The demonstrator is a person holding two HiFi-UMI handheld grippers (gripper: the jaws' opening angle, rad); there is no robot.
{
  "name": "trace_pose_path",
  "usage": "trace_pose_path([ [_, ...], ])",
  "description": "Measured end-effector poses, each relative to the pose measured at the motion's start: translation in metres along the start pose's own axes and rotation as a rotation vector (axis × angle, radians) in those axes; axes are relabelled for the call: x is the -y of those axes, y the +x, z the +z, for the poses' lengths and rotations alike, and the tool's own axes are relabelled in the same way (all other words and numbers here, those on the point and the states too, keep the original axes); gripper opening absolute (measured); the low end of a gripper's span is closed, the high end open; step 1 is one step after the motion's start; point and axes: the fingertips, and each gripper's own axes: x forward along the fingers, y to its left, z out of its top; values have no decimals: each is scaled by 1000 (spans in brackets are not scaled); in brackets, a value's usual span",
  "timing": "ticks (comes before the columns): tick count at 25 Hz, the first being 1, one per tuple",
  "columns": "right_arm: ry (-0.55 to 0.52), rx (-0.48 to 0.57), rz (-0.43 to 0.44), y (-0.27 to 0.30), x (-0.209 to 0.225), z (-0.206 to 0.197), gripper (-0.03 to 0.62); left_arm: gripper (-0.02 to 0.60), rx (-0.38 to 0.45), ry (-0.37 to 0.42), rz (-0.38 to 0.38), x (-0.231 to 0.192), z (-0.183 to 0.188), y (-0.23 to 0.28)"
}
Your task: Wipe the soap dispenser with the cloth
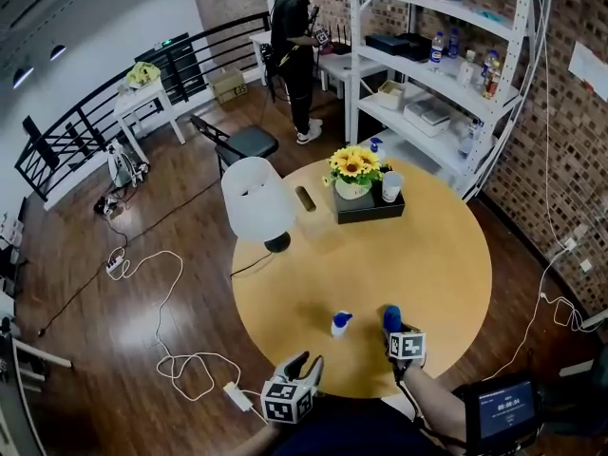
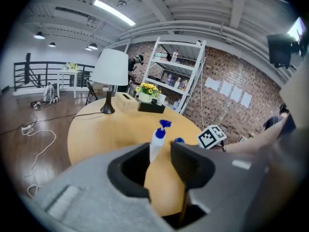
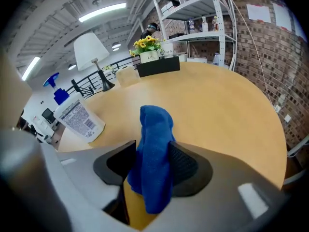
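Soap dispenser (image 1: 341, 324) stands upright on round desk (image 1: 427, 255), near front edge. Blue cloth (image 3: 155, 129) lies just right of dispenser, also close to front edge. Right tongs (image 3: 150, 153) spread wide, cloth between them. Left tongs (image 2: 160, 151) almost together, nothing in them, at front edge, left of dispenser, pointing at it. Big bare patch of desk behind dispenser. Lamp (image 1: 256, 200) far behind dispenser, by left edge. Black tray (image 1: 369, 204) with sunflowers (image 1: 354, 165) far behind dispenser, near back edge.
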Motion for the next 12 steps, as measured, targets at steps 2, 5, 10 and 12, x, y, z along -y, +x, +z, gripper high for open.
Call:
trace_pose_path([
  [2,-21,-2,-8,3,4,-1,161,137,-6,-11,6,-3,-4,0],
  [5,-7,-13,24,4,7,0,142,137,-9,-33,5,-3,-3,4],
  [10,66,26,123,-4,7,6,90,137,-14,-36,-28,5,-2,19],
  [12,119,73,169,-15,4,11,87,137,-18,-27,-43,7,-1,25],
])
